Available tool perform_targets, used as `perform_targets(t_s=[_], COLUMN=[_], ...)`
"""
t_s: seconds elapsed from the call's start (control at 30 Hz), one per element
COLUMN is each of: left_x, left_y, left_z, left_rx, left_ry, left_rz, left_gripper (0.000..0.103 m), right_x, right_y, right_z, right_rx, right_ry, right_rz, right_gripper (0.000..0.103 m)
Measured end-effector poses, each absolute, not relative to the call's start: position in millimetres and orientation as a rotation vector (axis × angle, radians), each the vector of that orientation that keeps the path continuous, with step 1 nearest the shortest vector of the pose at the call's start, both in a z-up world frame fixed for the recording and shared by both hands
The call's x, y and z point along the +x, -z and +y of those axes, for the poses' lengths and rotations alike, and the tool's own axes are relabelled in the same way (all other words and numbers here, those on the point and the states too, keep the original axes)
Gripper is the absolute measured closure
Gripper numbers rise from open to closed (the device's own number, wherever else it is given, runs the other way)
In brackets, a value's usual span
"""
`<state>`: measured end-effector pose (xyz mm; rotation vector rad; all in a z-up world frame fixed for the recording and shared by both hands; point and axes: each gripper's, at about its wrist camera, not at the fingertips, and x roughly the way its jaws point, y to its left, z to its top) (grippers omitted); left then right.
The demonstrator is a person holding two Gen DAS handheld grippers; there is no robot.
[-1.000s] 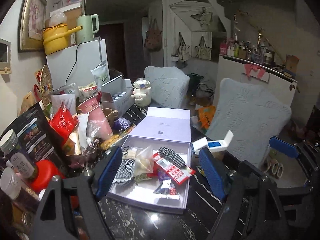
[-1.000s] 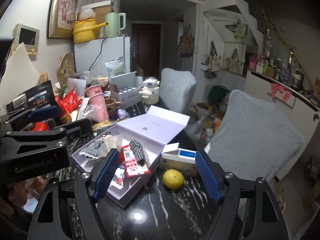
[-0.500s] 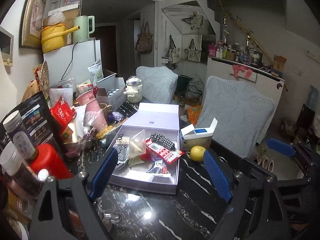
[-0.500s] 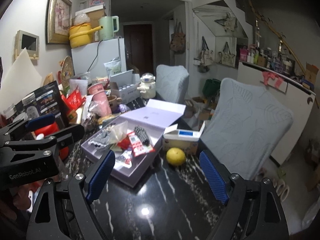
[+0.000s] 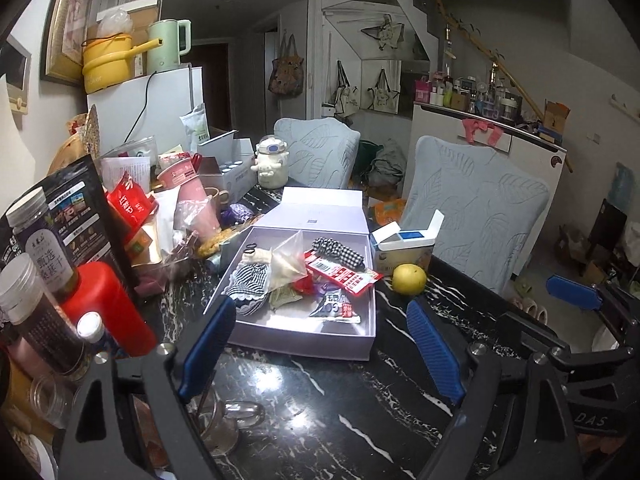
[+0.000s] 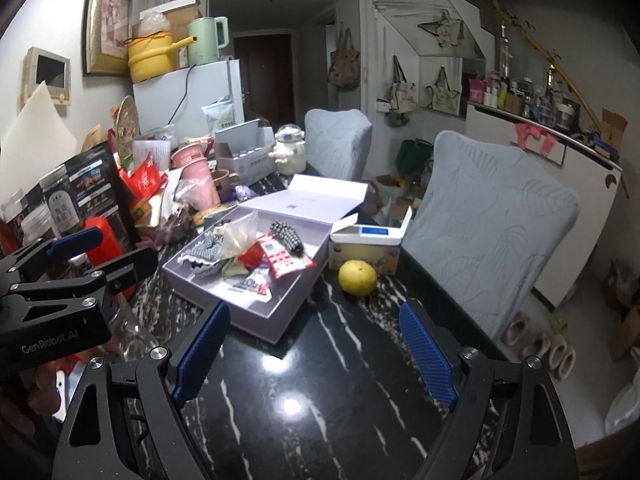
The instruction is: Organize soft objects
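An open lilac box [image 5: 304,342] [image 6: 276,322] lies on the black marble table. In it are a checked cloth [image 5: 248,280] [image 6: 202,250], a rolled checked cloth [image 5: 338,250] [image 6: 286,234], a clear bag [image 5: 286,262] and red packets [image 5: 344,274] [image 6: 280,258]. My left gripper [image 5: 320,344] is open and empty, just in front of the box. My right gripper [image 6: 314,354] is open and empty, in front of the box and to its right. The right gripper shows at the right edge of the left wrist view [image 5: 576,292].
A yellow fruit [image 5: 408,278] [image 6: 357,277] and a small white box [image 5: 404,246] [image 6: 366,246] sit right of the lilac box. Bottles, a red container [image 5: 106,308] and packets crowd the table's left side. A padded chair [image 6: 488,240] stands at the right.
Both grippers have drawn back from the lilac box, so it looks smaller and more table shows in front. The yellow fruit has come into the left wrist view. Both stay open.
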<state>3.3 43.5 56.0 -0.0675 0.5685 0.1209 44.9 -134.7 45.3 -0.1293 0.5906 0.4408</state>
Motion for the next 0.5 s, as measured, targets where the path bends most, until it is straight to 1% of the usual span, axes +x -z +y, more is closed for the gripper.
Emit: perform_targets(t_s=[0.5], left_x=[-4.7], left_y=[-63.2], left_z=[49.6], left_rx=[-0.061], left_ry=[-0.132], left_rz=[0.556], left_gripper=[0.015], right_x=[21.7], right_y=[-46.8], right_z=[-118.4], right_rx=[-0.138], right_ry=[-0.430], right_rz=[0.565], right_gripper=[0.015])
